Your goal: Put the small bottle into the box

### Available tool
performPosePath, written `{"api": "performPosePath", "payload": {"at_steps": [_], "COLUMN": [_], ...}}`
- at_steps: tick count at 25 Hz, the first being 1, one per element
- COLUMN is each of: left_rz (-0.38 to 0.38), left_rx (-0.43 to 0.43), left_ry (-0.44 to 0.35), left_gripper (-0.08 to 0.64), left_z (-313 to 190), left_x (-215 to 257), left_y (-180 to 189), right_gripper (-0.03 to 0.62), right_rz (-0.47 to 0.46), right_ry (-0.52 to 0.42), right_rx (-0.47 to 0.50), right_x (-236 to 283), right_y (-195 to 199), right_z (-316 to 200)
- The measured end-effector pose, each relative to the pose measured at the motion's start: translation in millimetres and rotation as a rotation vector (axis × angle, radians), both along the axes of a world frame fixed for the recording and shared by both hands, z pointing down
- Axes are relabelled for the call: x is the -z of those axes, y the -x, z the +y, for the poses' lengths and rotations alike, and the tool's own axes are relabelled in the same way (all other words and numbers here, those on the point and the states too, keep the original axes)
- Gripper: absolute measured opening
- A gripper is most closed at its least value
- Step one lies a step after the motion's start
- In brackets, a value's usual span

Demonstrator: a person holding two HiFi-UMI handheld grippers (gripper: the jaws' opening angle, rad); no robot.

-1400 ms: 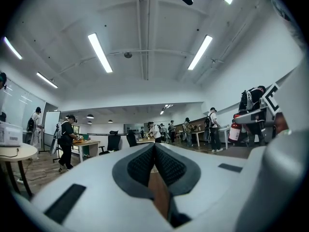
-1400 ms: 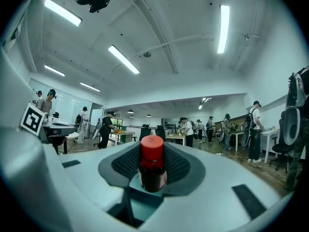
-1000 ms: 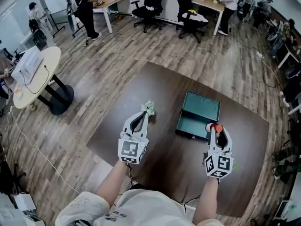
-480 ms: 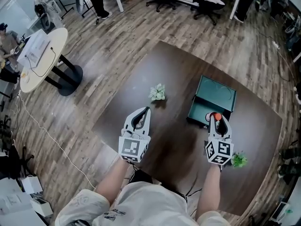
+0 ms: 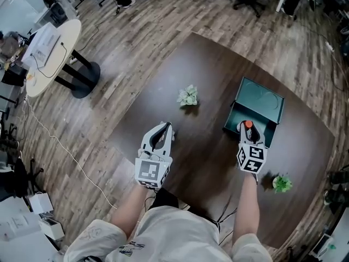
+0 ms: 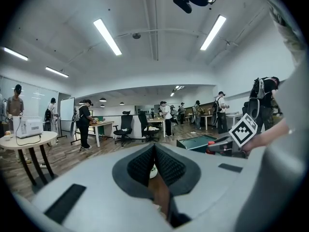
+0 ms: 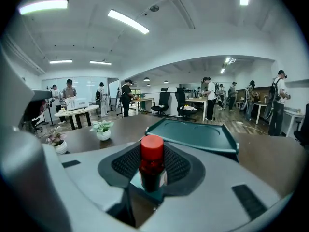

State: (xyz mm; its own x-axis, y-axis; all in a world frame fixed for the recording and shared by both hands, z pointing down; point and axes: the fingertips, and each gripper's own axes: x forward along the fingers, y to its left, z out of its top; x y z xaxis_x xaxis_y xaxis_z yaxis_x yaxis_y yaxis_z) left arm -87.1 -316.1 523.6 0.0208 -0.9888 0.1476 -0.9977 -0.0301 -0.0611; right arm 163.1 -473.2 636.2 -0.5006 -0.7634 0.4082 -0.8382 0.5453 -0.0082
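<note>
Near the table's [image 5: 212, 64] front-left edge, the left gripper [image 5: 165, 127] hovers with its jaws brought together; its own view shows the ribbed pads [image 6: 137, 166] meeting with nothing between them, though their lower part is lost behind the gripper's grey body. Past it, toward the middle of the table, stands a small potted plant [image 5: 188, 96], apart from everything else. Further right, the right gripper [image 5: 246, 126] is clamped on the small bottle [image 7: 152, 161], held upright. Only the red cap and dark shoulders clear the pads; the base is hidden, and from the head view only the cap can be made out. The bottle sits at the near edge of the open teal box [image 5: 270, 100], toward the table's right side; whether it is already over the box's opening cannot be told. A second potted plant [image 5: 281, 183] stands near the front-right edge.
</note>
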Motion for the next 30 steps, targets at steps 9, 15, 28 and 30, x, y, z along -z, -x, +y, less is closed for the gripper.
{"api": "performPosePath", "payload": {"at_steps": [9, 15, 28, 30], "left_rz": [0.007, 0.015, 0.006, 0.0], "left_rx": [-0.002, -0.009, -0.028, -0.032], "left_ry": [0.008, 0.009, -0.001, -0.005], "left_gripper": [0.002, 0.002, 0.002, 0.002], "left_z": [0.5, -1.4, -1.2, -0.8], "left_x": [-7.0, -8.7, -3.6, -1.7], "left_y": [-1.2, -4.2, -11.9, -12.2], "right_gripper": [0.14, 0.14, 0.143, 0.144], "right_rz": [0.095, 0.085, 0.084, 0.079], "right_ry": [0.042, 0.071, 0.069, 0.071], "right_rx": [0.052, 0.042, 0.039, 0.035], "right_x": [-17.0, -18.3, -20.7, -20.4], "right_y": [9.6, 6.1, 3.9, 4.1], "right_z": [1.6, 3.1, 10.1, 10.0]}}
